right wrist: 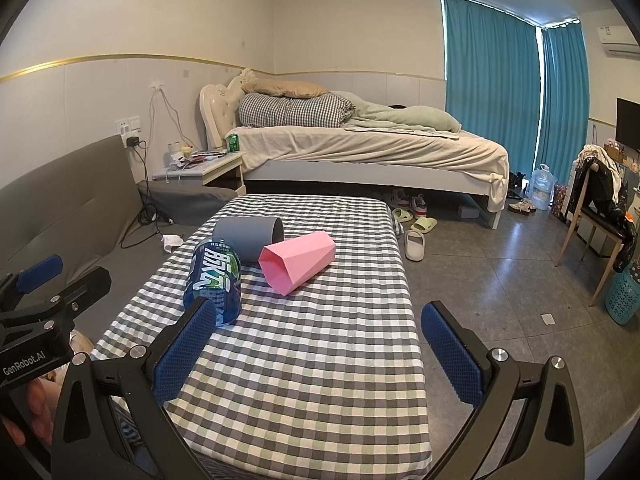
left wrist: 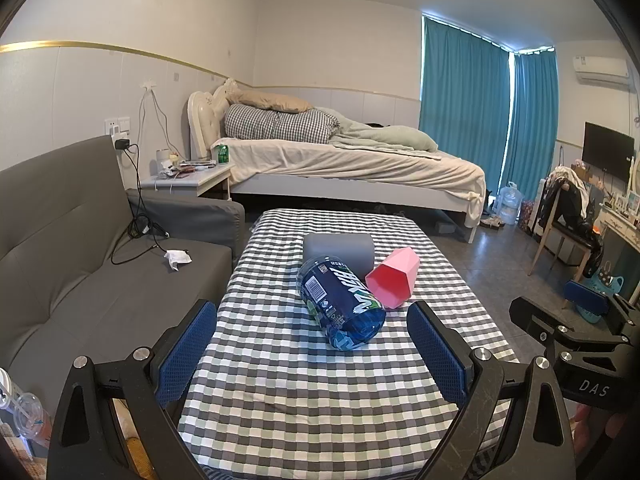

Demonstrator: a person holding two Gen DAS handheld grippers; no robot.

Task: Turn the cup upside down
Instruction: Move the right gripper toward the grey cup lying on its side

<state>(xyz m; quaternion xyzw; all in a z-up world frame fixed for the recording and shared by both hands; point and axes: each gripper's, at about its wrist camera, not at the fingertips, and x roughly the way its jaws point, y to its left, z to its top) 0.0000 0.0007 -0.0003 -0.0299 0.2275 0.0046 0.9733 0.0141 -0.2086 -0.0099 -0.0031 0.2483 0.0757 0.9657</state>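
Left gripper [left wrist: 312, 348] jaws spread wide over checked tablecloth [left wrist: 320, 400], pink cup [left wrist: 392, 282] lying on its side, touching blue bottle [left wrist: 340, 304], grey cup [left wrist: 338, 250] behind, right gripper [left wrist: 560, 320] at right edge.

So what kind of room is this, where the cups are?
Most likely a small studio bedroom in someone's home. There's an unmade bed, a grey sofa beside the checkered table, and blue curtains over the window.

Both wrist cameras sit low at the near end of the grey-and-white checked tabletop [left wrist: 320, 380], facing down its length toward the bed [right wrist: 372, 152]. The left view looks from further left; both share the table, bed and teal curtains [left wrist: 464, 92].
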